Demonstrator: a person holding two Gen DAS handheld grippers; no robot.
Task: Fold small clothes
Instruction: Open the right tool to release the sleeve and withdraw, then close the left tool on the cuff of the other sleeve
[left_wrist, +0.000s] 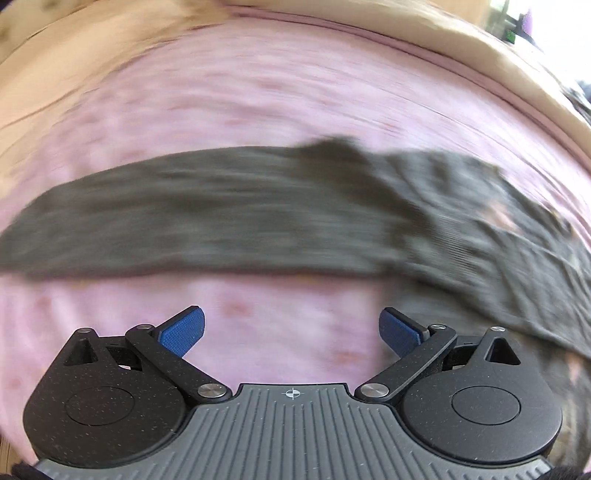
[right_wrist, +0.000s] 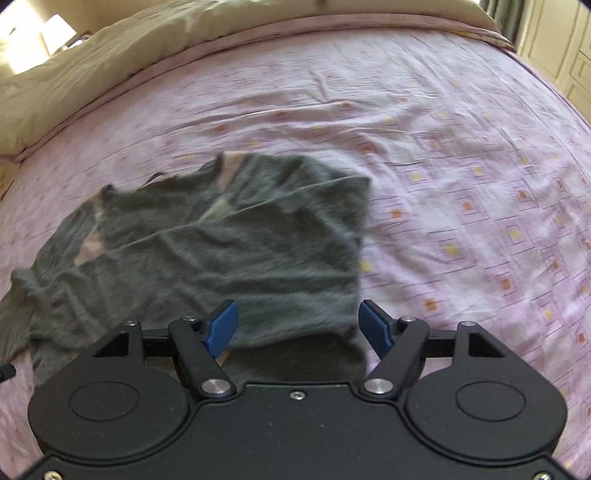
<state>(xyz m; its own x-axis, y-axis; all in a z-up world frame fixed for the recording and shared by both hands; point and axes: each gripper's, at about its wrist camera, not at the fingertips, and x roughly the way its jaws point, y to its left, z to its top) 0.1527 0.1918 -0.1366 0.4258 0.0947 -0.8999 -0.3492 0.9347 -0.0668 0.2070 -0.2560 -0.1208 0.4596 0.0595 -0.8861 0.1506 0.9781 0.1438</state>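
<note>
Right wrist view: right hand-held gripper wide open, empty, grey garment spread on bed directly ahead, hem between pads, likely lining up grasp for fold. Left hand-held gripper wide, empty; garment ahead, blurred

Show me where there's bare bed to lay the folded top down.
The widest free patch is the pink bedsheet to the right of the grey top, out to the bed's right edge. A bare strip also runs between the top and the beige blanket at the head. The left side is crowded by the top's sprawled sleeve.
</note>
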